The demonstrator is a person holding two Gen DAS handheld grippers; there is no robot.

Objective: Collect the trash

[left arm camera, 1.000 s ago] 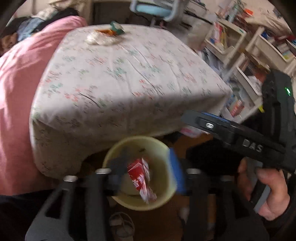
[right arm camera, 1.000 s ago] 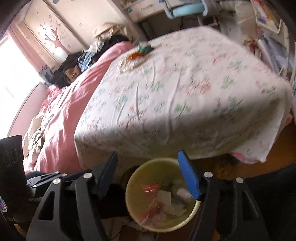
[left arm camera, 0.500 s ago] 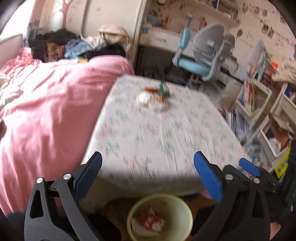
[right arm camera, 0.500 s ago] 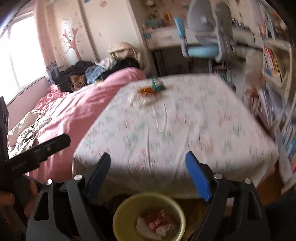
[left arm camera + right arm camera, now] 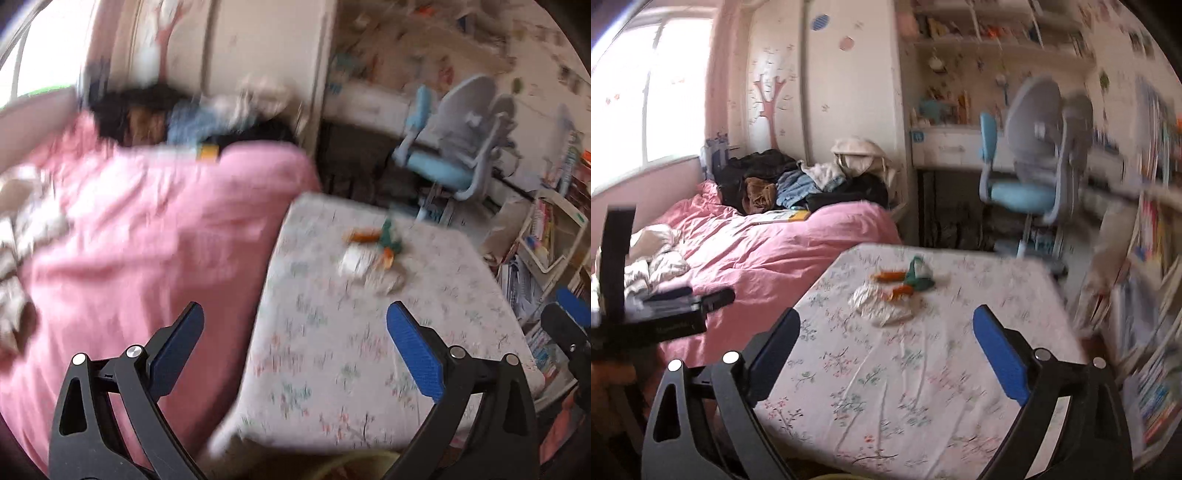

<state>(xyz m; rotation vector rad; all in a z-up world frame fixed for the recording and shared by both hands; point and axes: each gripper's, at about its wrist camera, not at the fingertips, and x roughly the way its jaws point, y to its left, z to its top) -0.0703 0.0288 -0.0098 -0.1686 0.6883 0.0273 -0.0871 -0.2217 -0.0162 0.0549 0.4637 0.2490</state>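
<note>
Two blue-padded fingers of the left gripper (image 5: 295, 341) stand spread wide in the left wrist view, nothing between them; its jaws have just been opening. Beyond them lies a table under a floral cloth (image 5: 369, 332), and near its far end sits the trash (image 5: 373, 251): a crumpled white wad with orange and green scraps, blurred. A pink bedspread (image 5: 147, 240) fills the left side, and a blue desk chair (image 5: 443, 162) stands behind the table. In the right wrist view the right gripper (image 5: 886, 341) is likewise released and empty, its jaws having just been opening. The same trash (image 5: 894, 291) rests on the cloth (image 5: 886, 387) well ahead of the fingertips, touching neither gripper. At the bottom edge a sliver of yellow bin rim (image 5: 846, 476) shows.
</note>
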